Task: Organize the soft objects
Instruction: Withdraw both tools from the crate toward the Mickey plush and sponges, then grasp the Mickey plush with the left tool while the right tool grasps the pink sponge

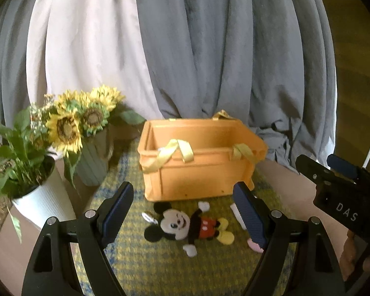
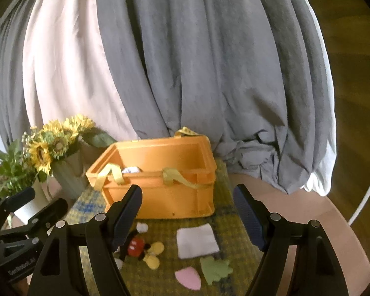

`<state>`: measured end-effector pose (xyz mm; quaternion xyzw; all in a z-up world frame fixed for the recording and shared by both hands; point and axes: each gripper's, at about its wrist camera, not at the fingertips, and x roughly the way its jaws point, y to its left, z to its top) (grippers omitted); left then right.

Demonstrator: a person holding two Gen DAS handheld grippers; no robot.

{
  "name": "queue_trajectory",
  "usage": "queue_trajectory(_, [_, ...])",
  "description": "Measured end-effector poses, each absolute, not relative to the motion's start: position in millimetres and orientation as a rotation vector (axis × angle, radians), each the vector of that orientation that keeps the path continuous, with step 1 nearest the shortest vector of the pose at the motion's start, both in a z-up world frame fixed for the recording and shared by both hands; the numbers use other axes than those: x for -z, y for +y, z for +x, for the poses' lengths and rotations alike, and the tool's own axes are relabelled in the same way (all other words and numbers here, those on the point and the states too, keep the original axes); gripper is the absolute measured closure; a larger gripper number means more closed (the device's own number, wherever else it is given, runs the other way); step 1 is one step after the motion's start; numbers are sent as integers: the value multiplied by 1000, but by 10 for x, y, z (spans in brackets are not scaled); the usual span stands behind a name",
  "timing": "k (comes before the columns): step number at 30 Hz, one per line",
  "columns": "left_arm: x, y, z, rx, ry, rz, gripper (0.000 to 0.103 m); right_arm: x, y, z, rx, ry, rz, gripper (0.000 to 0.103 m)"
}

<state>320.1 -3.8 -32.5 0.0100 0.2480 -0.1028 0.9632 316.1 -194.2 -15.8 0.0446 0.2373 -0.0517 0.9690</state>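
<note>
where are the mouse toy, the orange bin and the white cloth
mouse toy [image 1: 176, 223]: left wrist view, on its face
orange bin [image 1: 197, 180]: left wrist view, on its front wall
white cloth [image 2: 197, 240]: right wrist view, on its middle

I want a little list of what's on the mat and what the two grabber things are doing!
box: orange crate with yellow ribbon handles, open, something white inside
toy: Mickey Mouse plush lying on its back in front of the crate
cloths: white folded cloth, green leaf-shaped piece, pink piece on the mat
mat: yellow and blue woven mat
left gripper: open, holding nothing, above the plush
right gripper: open, holding nothing, above the cloths
beside: sunflowers in a vase, potted plant
</note>
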Motion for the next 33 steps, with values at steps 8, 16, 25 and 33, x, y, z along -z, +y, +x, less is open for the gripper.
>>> queue_trajectory(8, [544,-87,3064,230,551,42,20,406,-1978,3001,118,541,114,26])
queue_trajectory(16, [831,-96,3006,236,636,34,20,667,-1977,2898,118,615,123,26])
queue_trajectory(25, [1093,-74,2986,227,705,40,21,943,-1955,2868,98,686,123,26])
queue_trajectory(33, [1292,-23,3050,225,750,60,21,1125,-1889,2924,73,730,115,27])
